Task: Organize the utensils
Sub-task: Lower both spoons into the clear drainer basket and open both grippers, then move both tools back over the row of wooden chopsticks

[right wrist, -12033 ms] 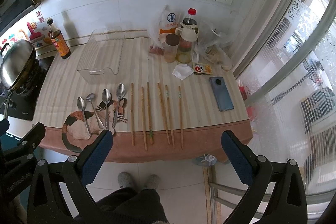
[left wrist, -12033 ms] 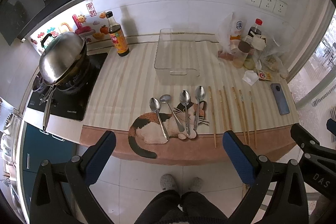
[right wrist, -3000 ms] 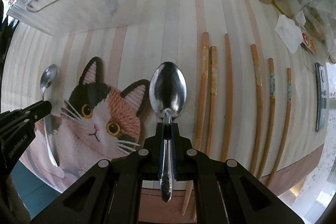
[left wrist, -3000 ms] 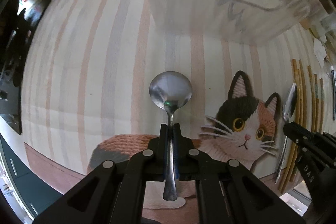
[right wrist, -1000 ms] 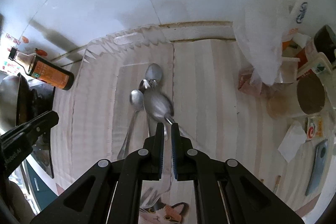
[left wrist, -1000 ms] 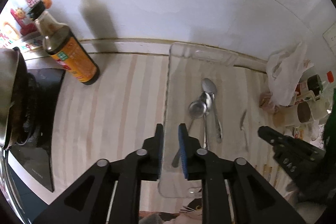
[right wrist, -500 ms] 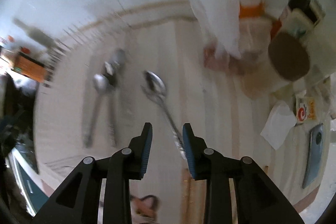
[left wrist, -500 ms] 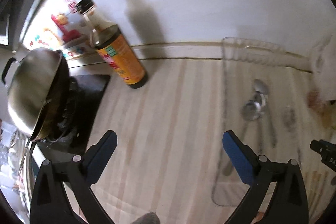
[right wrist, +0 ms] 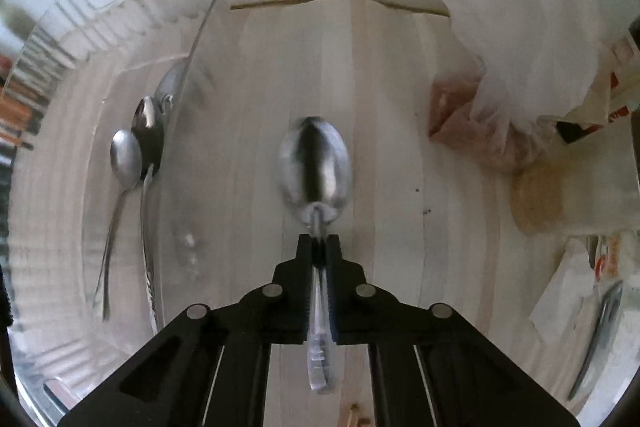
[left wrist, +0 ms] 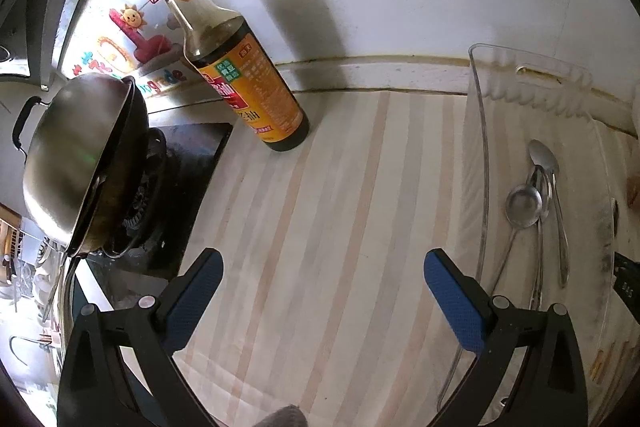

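Three steel spoons lie bowl-ends together inside a clear plastic bin on the striped counter. Left stands a sauce bottle, its orange label's writing too small to read. The left gripper is spread wide, empty. The right gripper pinches a fourth spoon by its handle, beside the bin.
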Available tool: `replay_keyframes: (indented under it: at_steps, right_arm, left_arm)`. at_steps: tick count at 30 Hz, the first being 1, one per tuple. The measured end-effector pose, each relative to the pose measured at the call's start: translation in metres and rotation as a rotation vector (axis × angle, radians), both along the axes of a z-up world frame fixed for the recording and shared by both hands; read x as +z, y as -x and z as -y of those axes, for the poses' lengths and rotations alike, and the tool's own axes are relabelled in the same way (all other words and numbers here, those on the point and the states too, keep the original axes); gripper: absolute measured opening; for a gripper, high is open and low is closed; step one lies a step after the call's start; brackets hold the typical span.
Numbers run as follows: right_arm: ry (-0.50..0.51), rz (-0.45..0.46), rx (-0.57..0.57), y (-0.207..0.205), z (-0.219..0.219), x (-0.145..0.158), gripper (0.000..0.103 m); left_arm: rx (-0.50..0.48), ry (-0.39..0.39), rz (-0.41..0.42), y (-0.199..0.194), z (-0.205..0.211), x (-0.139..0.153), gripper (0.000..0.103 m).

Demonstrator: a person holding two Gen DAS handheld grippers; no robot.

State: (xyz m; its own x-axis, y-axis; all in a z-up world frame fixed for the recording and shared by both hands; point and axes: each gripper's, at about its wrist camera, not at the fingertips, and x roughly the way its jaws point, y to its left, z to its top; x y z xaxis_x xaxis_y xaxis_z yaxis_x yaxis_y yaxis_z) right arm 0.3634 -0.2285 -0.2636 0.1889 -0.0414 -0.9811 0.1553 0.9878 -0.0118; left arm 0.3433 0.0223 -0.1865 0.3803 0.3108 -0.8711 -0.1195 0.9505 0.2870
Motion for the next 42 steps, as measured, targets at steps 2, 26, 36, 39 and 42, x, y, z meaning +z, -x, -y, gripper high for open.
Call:
replay_keyframes:
  at_steps: [2,26,36,39,42]
  right_arm:
    - [0.002,0.013,-0.044,0.005,0.007,0.004,0.006]
    - [-0.252,0.099,-0.148,0.037,0.008,0.076,0.007]
    - [-0.459,0.111,-0.297,0.024,0.049,0.011,0.028]
    - [-0.44,0.113,-0.266,0.006,0.051,0.004,0.028]
    - [-0.435,0.109,-0.219,-0.015,0.052,-0.003,0.028]
  left_arm:
    - [-0.002,0.001,0.01,0.002,-0.001,0.004,0.103]
    - [0.022,0.065,0.036,0.015,-0.03,0.021,0.103]
    - [0.021,-0.008,-0.015,0.006,-0.024,-0.006,0.103]
    - [0.018,-0.021,-0.014,-0.002,-0.019,-0.007,0.103]
    - [0.015,-0.031,-0.009,-0.008,-0.016,-0.004,0.103]
